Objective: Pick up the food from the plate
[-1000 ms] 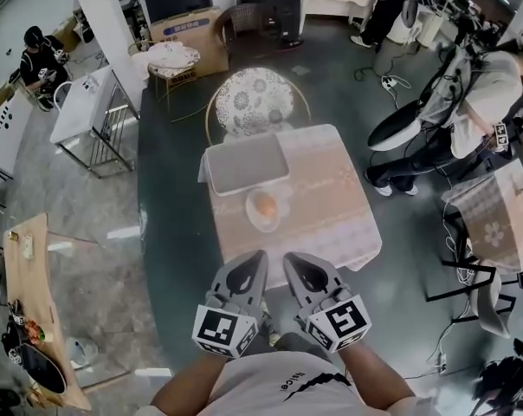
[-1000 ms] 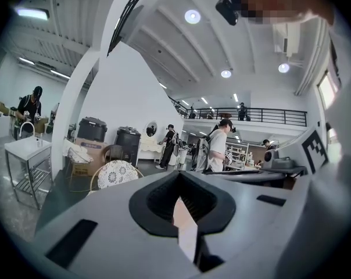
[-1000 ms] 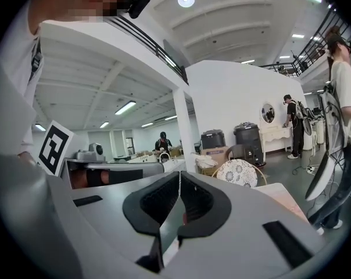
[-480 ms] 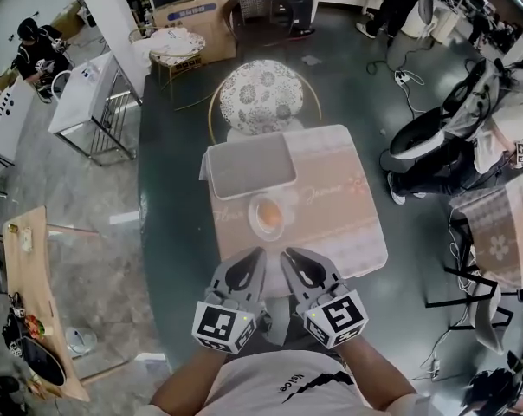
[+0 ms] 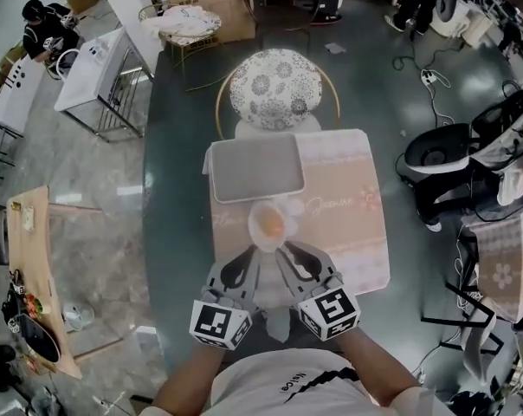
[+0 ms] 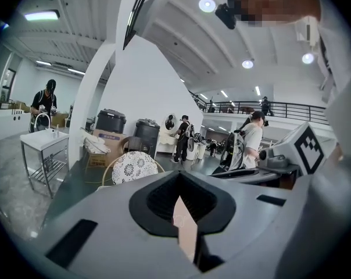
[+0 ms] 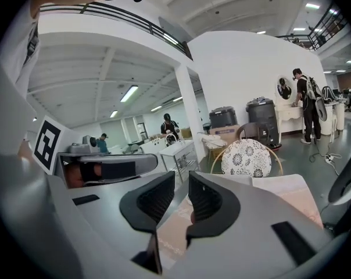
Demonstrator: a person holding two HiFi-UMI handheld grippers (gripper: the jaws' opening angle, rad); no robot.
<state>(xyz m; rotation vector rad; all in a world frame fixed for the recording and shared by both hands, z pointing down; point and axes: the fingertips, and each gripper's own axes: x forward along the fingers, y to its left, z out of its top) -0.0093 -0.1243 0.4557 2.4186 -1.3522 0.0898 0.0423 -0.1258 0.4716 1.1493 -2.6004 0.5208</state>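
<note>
One plate (image 5: 252,217) bears one food piece (image 5: 273,227); one tray (image 5: 255,168); left tool (image 5: 251,256), right tool (image 5: 288,253).

- We see a pale pink cloth with a faint lacy print on the table (image 5: 348,206).
- The tray (image 5: 255,168) is plain grey.
- The plate (image 5: 254,217) is white, the food (image 5: 273,226) orange-brown.
- The chair (image 5: 274,87) seat is white with dark floral medallions and has a gold frame.
- Our left gripper (image 5: 253,255) and right gripper (image 5: 285,250) are grey with black pads, and their cubes carry black-and-white square markers.
</note>
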